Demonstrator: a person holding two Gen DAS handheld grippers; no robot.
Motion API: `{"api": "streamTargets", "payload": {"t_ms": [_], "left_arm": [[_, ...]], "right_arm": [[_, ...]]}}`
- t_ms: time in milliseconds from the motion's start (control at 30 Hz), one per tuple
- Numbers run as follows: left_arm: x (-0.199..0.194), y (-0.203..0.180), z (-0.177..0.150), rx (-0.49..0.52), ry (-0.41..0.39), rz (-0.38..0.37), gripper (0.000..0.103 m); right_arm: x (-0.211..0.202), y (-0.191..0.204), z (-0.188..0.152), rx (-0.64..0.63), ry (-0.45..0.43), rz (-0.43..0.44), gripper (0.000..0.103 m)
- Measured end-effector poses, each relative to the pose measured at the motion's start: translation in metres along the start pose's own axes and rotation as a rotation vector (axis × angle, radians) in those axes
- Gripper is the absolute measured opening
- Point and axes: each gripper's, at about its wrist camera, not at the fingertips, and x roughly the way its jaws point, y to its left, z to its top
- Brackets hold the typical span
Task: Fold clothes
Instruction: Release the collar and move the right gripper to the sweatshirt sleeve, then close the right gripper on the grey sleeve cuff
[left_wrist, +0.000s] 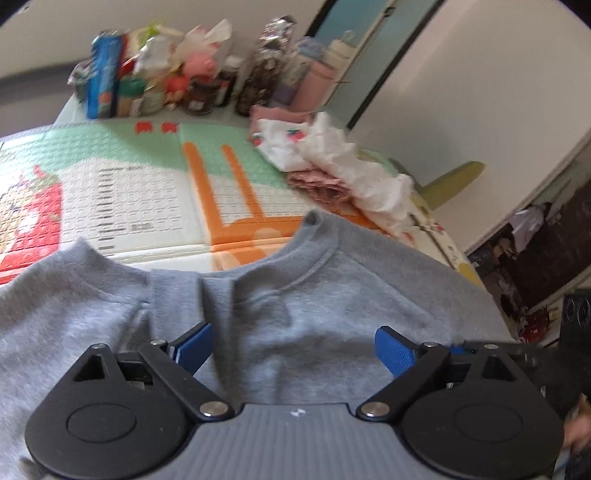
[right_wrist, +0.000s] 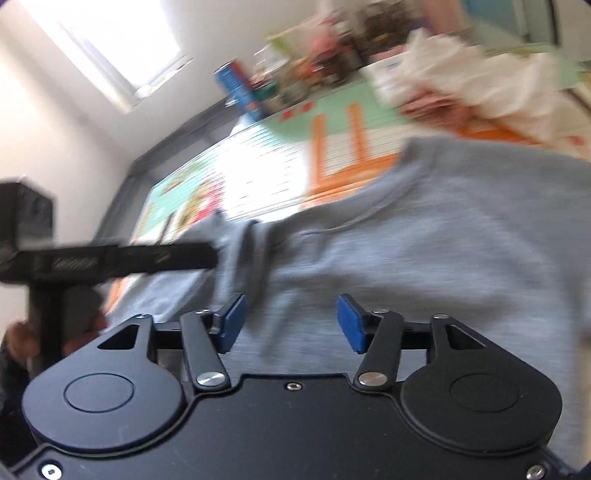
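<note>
**Grey sweatshirt spread on play mat, both grippers over it with fingers apart**

One grey sweatshirt (left_wrist: 332, 295), soft fleecy knit, ribbed round collar, lies flat on the mat (left_wrist: 129, 177) with its neckline toward the far side. A vertical crease runs down the chest just left of centre; fabric bunches there.

Left gripper (left_wrist: 295, 350): two blue textured pads (left_wrist: 393, 356) on black linkages, grey ribbed body below. Pads spread wide, nothing between them but sweatshirt cloth underneath; contact with the cloth cannot be told.

Right gripper (right_wrist: 291, 325): two blue pads (right_wrist: 351, 325), black smooth body, two round black discs. Pads apart, over the garment's chest. View tilted and motion-blurred. A black bar-shaped device (right_wrist: 110, 258) crosses the left side of the right wrist view, with a hand (right_wrist: 18, 339) partly visible beneath it.

Mat is embossed foam with a quilted grid, printed in mint green, orange, red and white.

One heap of crumpled clothes (left_wrist: 332, 158) at the mat's far right: white cloth with red strawberry prints, pink pieces under it; count unclear.

Far edge: a clutter of jars and packets (left_wrist: 166, 81), one tall blue tube (left_wrist: 105, 74), one pink plush toy (left_wrist: 199, 66), one pink bottle (left_wrist: 314, 85).
</note>
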Motion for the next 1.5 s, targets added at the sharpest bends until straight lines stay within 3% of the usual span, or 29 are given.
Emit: {"api": "streamTargets", "payload": {"t_ms": [133, 300, 500, 900, 1100, 1500], "left_arm": [[0.000, -0.033, -0.018, 0.055, -0.030, 0.001, 0.096], [0.011, -0.082, -0.041, 0.127, -0.029, -0.015, 0.097], [0.030, -0.131, -0.060, 0.156, -0.004, -0.069, 0.097], [0.084, -0.213, -0.073, 0.260, 0.054, -0.058, 0.097], [0.109, -0.240, -0.074, 0.285, 0.074, -0.026, 0.097], [0.151, -0.266, -0.073, 0.307, 0.126, 0.047, 0.097]], "right_arm": [[-0.038, -0.035, -0.003, 0.039, -0.054, -0.078, 0.060], [-0.083, -0.081, -0.011, 0.081, -0.126, -0.188, 0.073], [-0.134, -0.146, -0.035, 0.209, -0.181, -0.289, 0.074], [-0.226, -0.274, -0.093, 0.440, -0.272, -0.466, 0.075], [-0.264, -0.333, -0.115, 0.522, -0.312, -0.489, 0.075], [-0.314, -0.470, -0.145, 0.714, -0.304, -0.383, 0.076]]}}
